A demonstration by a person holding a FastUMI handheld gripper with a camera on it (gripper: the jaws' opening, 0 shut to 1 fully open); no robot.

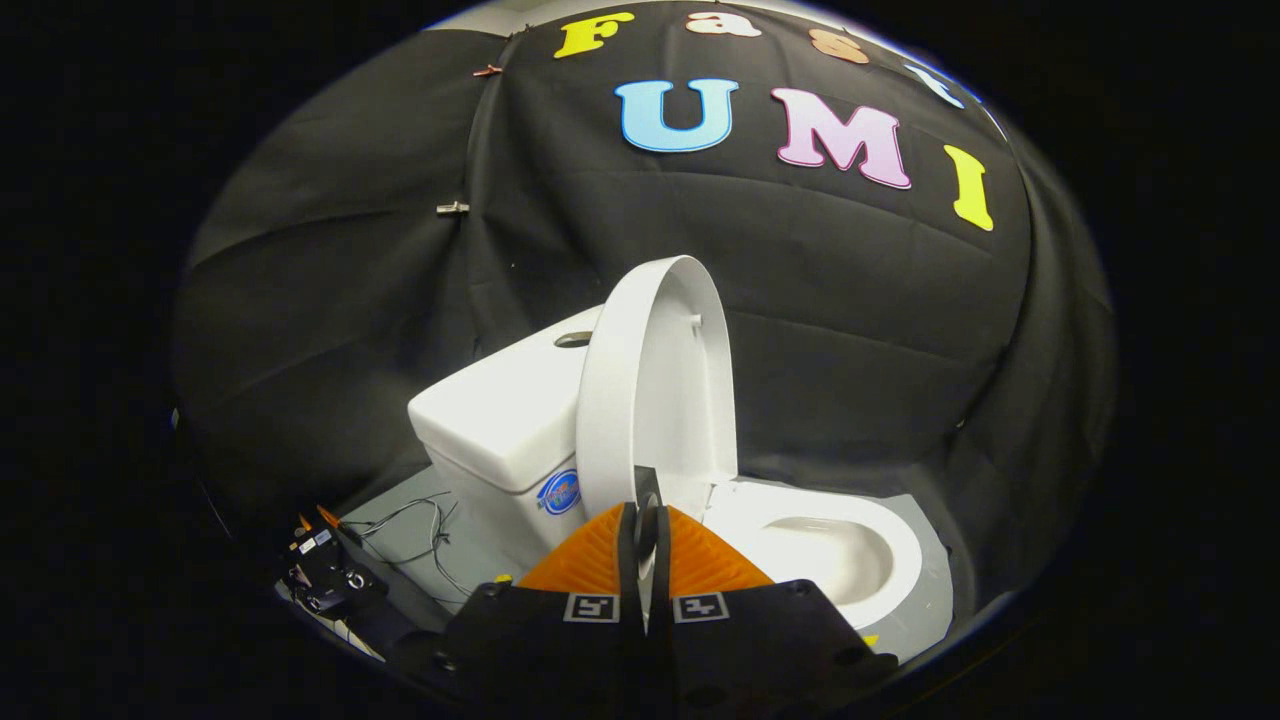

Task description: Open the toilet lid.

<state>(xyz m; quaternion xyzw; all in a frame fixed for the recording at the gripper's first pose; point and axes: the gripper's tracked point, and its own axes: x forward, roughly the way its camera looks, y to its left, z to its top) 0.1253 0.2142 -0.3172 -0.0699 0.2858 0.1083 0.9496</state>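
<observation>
Lid (655,390) raised, standing nearly upright beside the tank (505,420) on its left, with the open bowl (840,550) to the right. The gripper (646,520) sits just short of the lid's lower edge, fingers pressed together with nothing between them. Loose wires (425,525) lie on the floor left of the tank. Risk, as I judge it: an upright lid not leaning back could tip forward and slam if the fingers brush it.
</observation>
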